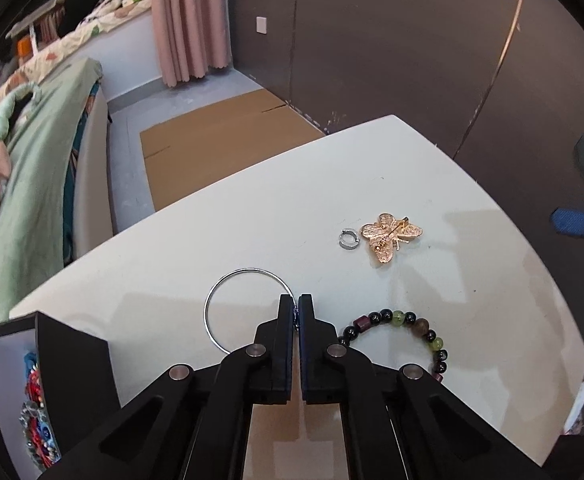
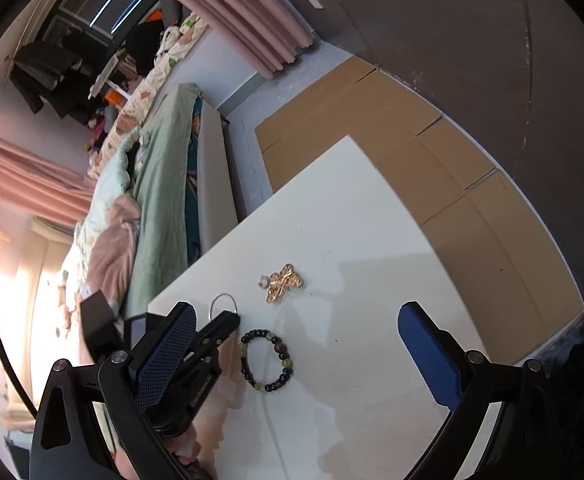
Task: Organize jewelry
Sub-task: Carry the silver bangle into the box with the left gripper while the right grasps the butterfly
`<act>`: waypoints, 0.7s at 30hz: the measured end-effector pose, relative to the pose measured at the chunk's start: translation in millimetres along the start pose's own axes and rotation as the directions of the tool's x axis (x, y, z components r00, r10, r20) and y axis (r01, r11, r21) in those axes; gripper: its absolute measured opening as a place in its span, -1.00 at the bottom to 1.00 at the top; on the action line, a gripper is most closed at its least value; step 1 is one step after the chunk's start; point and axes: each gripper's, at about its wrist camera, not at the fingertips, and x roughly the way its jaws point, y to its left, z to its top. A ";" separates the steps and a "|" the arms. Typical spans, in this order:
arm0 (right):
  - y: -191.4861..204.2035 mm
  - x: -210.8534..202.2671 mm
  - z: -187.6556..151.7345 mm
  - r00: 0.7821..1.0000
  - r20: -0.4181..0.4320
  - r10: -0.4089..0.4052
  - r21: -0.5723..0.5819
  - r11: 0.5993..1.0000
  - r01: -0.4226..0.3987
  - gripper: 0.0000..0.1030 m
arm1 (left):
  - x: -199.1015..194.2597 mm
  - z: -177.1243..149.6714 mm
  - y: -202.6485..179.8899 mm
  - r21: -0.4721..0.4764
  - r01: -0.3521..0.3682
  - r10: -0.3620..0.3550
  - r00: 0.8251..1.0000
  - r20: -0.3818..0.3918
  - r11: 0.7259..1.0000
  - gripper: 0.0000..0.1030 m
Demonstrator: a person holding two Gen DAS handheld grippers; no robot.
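Left wrist view alone shows the jewelry box (image 1: 47,364) at 8 o'clock; left gripper (image 1: 296,304) pinches the silver hoop (image 1: 247,308) on the white table (image 1: 171,240). Right gripper (image 2: 296,320) stands released above the beaded bracelet (image 2: 267,360); no writing is readable.

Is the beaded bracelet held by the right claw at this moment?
No, the right claw is wide open above the table and the beaded bracelet lies flat on the white table, touching neither finger.

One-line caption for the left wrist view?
Left gripper shut on thin silver bangle; beaded bracelet, butterfly brooch lie on white table.
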 end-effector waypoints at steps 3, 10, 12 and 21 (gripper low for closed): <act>6.6 11.1 -1.3 1.000 -0.021 -0.020 -0.027 0.999 0.019 0.97 | -8.8 0.8 6.5 -0.030 0.016 -0.016 1.000 0.019 0.999 -0.97; 17.5 34.9 -2.7 0.996 -0.058 -0.072 -0.109 0.992 0.066 0.96 | -40.5 7.0 19.4 -0.083 0.057 -0.049 0.995 0.091 0.995 -0.97; 21.8 40.7 -3.7 0.993 -0.058 -0.099 -0.139 0.986 0.090 0.94 | -49.0 7.2 22.7 -0.093 0.064 -0.053 0.993 0.108 0.994 -0.97; 40.5 66.3 -7.7 0.980 -0.048 -0.191 -0.262 0.950 0.172 0.67 | -82.7 2.8 46.4 -0.154 0.070 -0.043 0.984 0.171 0.986 -0.97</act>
